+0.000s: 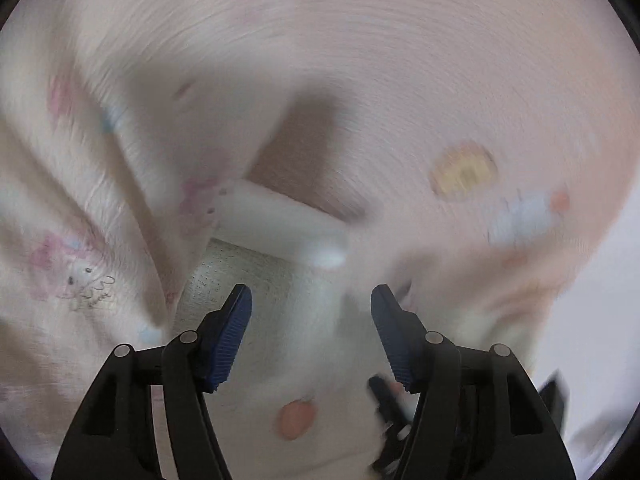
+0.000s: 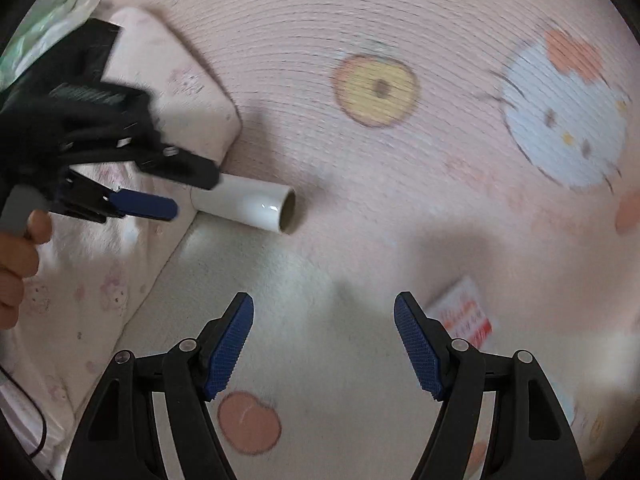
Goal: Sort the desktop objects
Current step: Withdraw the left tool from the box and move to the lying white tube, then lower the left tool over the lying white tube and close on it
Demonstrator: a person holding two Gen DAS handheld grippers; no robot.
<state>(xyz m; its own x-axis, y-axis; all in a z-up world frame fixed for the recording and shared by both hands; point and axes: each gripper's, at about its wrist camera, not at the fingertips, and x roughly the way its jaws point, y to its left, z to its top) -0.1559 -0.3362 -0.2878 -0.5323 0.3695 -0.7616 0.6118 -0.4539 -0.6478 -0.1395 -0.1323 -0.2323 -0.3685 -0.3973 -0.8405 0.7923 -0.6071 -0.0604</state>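
- Your left gripper stands wide and empty, and your right gripper also holds nothing.
- The white tube lies on the pink blanket against the pillow, just ahead of the left gripper.
- Straddle its middle squarely before you squeeze; it may roll.

Black gripper frames, blue ribbed fingertip pads, silver pivot screws
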